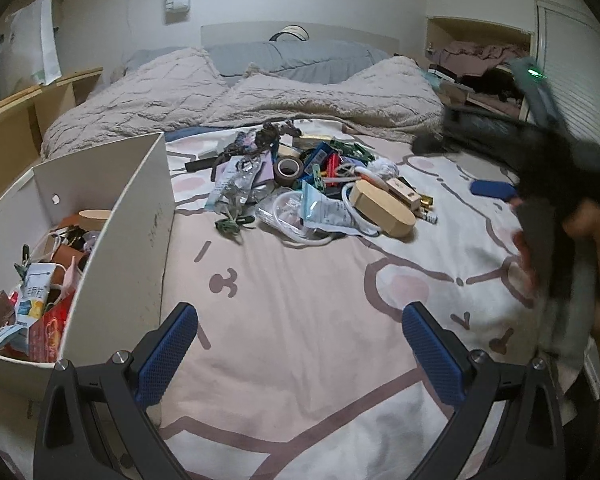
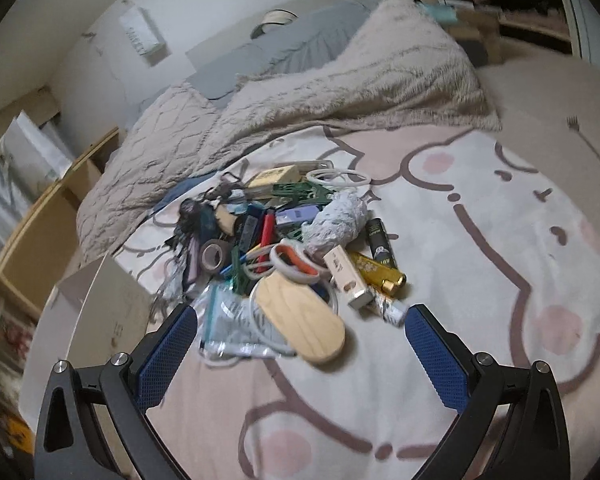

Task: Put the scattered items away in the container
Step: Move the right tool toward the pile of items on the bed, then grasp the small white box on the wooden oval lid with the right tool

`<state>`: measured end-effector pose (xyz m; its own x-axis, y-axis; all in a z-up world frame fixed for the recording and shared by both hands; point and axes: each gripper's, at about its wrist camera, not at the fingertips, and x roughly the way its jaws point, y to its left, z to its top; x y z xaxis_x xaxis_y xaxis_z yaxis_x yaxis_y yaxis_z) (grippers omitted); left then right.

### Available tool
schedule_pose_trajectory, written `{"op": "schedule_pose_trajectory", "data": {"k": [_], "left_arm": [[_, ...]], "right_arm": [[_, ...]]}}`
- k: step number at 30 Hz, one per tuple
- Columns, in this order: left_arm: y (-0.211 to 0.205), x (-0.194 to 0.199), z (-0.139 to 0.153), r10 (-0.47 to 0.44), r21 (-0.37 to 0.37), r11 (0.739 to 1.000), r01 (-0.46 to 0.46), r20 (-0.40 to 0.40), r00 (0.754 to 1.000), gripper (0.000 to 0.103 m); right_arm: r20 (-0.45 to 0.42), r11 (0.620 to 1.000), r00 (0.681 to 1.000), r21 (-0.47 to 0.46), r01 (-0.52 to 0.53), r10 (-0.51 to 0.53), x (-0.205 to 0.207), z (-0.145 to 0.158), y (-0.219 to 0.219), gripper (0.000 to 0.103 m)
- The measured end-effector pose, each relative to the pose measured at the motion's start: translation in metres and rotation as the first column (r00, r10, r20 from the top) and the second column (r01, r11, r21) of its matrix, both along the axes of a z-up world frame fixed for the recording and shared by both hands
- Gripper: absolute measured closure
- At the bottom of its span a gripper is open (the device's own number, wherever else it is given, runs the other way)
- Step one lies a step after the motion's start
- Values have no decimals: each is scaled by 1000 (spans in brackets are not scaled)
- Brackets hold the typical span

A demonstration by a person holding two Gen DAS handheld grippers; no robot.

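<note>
Clutter (image 2: 284, 248) lies heaped mid-bed, right of the container (image 1: 112, 216). Both tools, left tool (image 1: 300, 352) and right tool (image 2: 300, 352), gape empty; the right should probably straddle the wooden oval (image 2: 304, 320) squarely.

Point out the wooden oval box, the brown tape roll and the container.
wooden oval box (image 2: 304, 320), right wrist view, on its lid.
brown tape roll (image 1: 289, 171), left wrist view, on its rim.
container (image 1: 136, 216), left wrist view, on its side wall.

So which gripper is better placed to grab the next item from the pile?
Right gripper, probably: open, the oval wooden lid lies just ahead between its fingers. The open left gripper is farther back beside the white cardboard box.
</note>
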<state>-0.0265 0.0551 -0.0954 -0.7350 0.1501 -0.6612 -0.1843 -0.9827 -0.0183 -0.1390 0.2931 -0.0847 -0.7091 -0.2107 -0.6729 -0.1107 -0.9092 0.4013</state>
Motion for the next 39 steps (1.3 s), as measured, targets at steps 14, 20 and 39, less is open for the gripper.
{"op": "schedule_pose_trajectory", "data": {"k": [14, 20, 39], "left_arm": [[0, -11, -19, -25, 70, 997, 22, 33, 999, 0], [0, -14, -24, -23, 67, 998, 21, 38, 999, 0], [-7, -13, -16, -9, 99, 995, 7, 16, 1000, 0]], "right_arm": [[99, 999, 995, 46, -11, 6, -67, -41, 18, 80], [116, 1000, 993, -18, -1, 3, -86, -54, 33, 80], [226, 919, 894, -169, -355, 387, -50, -63, -62, 80]]}}
